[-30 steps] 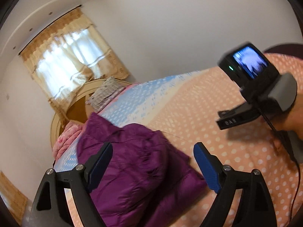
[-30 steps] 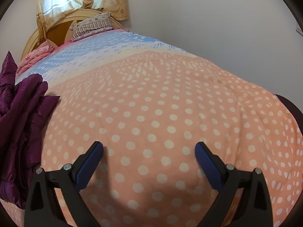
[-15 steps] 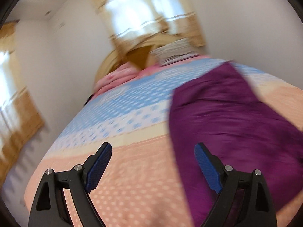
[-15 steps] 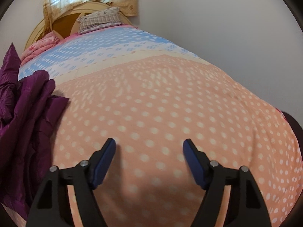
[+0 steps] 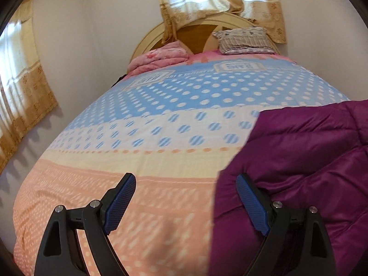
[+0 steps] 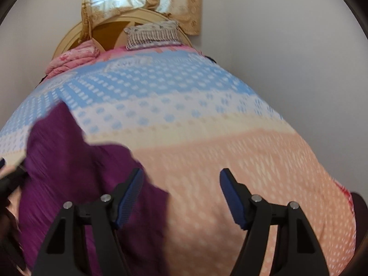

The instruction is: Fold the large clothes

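Bed [image 5: 161, 156]: is carrying everything on its dotted cover.
Jacket [image 5: 299, 161]: is lying crumpled, lower right in the left view, lower left in the right view; probably light, puffy, slippery; hem or shoulder seams look best to take.
Left gripper [image 5: 186, 204]: fingers are standing wide, empty.
Right gripper [image 6: 181, 197]: fingers have just been closing, nothing between them.

Left hand-held gripper [image 5: 185, 204], right hand-held gripper [image 6: 181, 197]: black triangular finger frames, silver screws, ribbed blue pads.

Right gripper [image 6: 181, 197] jaws narrower, nothing between.
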`<state>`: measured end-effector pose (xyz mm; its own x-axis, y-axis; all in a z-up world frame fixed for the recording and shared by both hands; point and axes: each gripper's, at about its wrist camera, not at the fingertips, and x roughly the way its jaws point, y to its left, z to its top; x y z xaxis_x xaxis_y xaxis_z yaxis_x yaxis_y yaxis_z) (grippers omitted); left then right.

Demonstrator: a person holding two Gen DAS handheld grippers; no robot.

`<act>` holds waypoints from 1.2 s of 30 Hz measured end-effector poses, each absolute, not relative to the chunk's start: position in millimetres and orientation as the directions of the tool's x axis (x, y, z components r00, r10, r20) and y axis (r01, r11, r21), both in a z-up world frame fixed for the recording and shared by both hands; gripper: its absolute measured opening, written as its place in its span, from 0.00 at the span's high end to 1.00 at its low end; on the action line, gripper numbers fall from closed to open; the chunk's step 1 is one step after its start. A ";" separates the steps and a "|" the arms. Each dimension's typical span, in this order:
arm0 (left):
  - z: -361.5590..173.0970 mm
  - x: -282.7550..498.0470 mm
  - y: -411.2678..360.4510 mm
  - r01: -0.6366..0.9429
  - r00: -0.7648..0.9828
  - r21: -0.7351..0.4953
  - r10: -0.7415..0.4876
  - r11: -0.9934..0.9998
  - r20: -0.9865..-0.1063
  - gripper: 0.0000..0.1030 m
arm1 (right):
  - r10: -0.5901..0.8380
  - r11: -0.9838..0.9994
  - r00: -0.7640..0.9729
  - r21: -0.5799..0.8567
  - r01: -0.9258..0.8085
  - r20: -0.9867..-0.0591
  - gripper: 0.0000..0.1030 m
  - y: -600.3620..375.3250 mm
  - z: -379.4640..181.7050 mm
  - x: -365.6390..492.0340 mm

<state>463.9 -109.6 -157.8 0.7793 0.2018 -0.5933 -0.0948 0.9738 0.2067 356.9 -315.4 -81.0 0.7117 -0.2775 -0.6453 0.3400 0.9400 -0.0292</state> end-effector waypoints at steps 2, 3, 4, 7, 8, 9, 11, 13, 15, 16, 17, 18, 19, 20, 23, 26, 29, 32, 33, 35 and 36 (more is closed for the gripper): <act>-158.8 456.1 -125.1 -0.076 0.796 0.230 0.198 0.970 -0.573 0.13 | -0.280 0.940 0.739 -0.018 0.341 -0.612 0.35 -303.0 -74.2 363.8; -160.2 452.6 -133.0 -0.064 0.802 0.245 0.195 0.967 -0.564 0.13 | -0.274 0.941 0.752 -0.008 0.337 -0.600 0.35 -299.1 -72.5 365.8; -160.0 452.7 -137.9 -0.051 0.806 0.255 0.191 0.965 -0.560 0.13 | -0.263 0.944 0.767 0.007 0.330 -0.585 0.35 -294.5 -73.6 367.7; -162.6 448.7 -149.4 -0.021 0.816 0.277 0.177 0.961 -0.550 0.13 | -0.253 0.945 0.779 0.028 0.327 -0.574 0.39 -287.0 -91.8 373.5; -163.2 449.7 -151.4 -0.011 0.816 0.276 0.168 0.961 -0.554 0.13 | -0.252 0.944 0.773 0.030 0.330 -0.583 0.41 -288.0 -98.6 374.8; -164.3 450.8 -152.1 -0.002 0.814 0.272 0.160 0.962 -0.559 0.13 | -0.254 0.941 0.765 0.032 0.337 -0.592 0.44 -290.7 -106.0 375.4; -167.5 453.0 -155.3 0.026 0.808 0.262 0.134 0.965 -0.574 0.13 | -0.247 0.934 0.744 0.052 0.353 -0.621 0.47 -299.6 -122.8 377.1; -170.5 455.3 -161.5 0.045 0.803 0.264 0.122 0.963 -0.583 0.13 | -0.249 0.926 0.726 0.063 0.373 -0.641 0.50 -309.4 -135.1 377.4; -173.9 456.0 -169.6 0.056 0.804 0.274 0.119 0.960 -0.583 0.13 | -0.251 0.923 0.720 0.065 0.379 -0.646 0.51 -315.1 -141.2 378.9; -175.7 456.6 -172.3 0.060 0.806 0.278 0.118 0.959 -0.580 0.13 | -0.253 0.923 0.721 0.062 0.379 -0.645 0.51 -315.5 -141.4 376.2; -178.2 456.9 -174.7 0.062 0.807 0.275 0.114 0.960 -0.579 0.13 | -0.254 0.923 0.719 0.061 0.380 -0.647 0.51 -317.5 -144.2 377.2; -179.6 456.6 -175.3 0.063 0.808 0.269 0.109 0.961 -0.579 0.13 | -0.251 0.922 0.717 0.066 0.382 -0.650 0.51 -318.5 -146.5 376.0; -181.0 456.9 -175.5 0.064 0.809 0.262 0.104 0.963 -0.579 0.13 | -0.246 0.921 0.717 0.073 0.383 -0.652 0.51 -320.0 -148.9 375.2; -182.5 457.8 -175.3 0.066 0.808 0.254 0.098 0.965 -0.580 0.13 | -0.244 0.920 0.716 0.076 0.383 -0.654 0.51 -321.0 -150.7 374.8; -187.4 459.9 -175.0 0.075 0.800 0.238 0.084 0.968 -0.595 0.12 | -0.244 0.922 0.710 0.070 0.381 -0.660 0.51 -320.6 -157.4 374.0; -191.3 462.6 -175.3 0.083 0.789 0.228 0.075 0.970 -0.609 0.11 | -0.242 0.923 0.702 0.065 0.380 -0.670 0.51 -320.3 -162.5 376.9; -195.1 466.7 -171.7 0.101 0.773 0.193 0.045 0.976 -0.632 0.10 | -0.235 0.923 0.694 0.069 0.379 -0.680 0.51 -321.7 -167.6 378.7; -198.3 469.5 -168.1 0.112 0.762 0.159 0.018 0.981 -0.647 0.09 | -0.218 0.924 0.687 0.079 0.373 -0.693 0.51 -324.1 -172.3 380.5; -199.1 470.0 -167.4 0.114 0.759 0.151 0.011 0.982 -0.651 0.09 | -0.216 0.924 0.684 0.080 0.374 -0.697 0.51 -324.3 -173.7 381.1; -200.5 470.2 -167.1 0.116 0.757 0.145 0.007 0.983 -0.653 0.09 | -0.214 0.925 0.675 0.075 0.373 -0.707 0.51 -323.4 -176.7 383.7; -201.0 470.3 -167.1 0.117 0.756 0.144 0.006 0.983 -0.654 0.09 | -0.213 0.926 0.669 0.072 0.371 -0.712 0.51 -323.1 -177.7 384.8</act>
<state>470.3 -167.1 -201.0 0.7565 0.0058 -0.6540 0.1170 0.9826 0.1441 384.8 -323.1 -177.7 0.6693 -0.2135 -0.7117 0.3715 0.9257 0.0717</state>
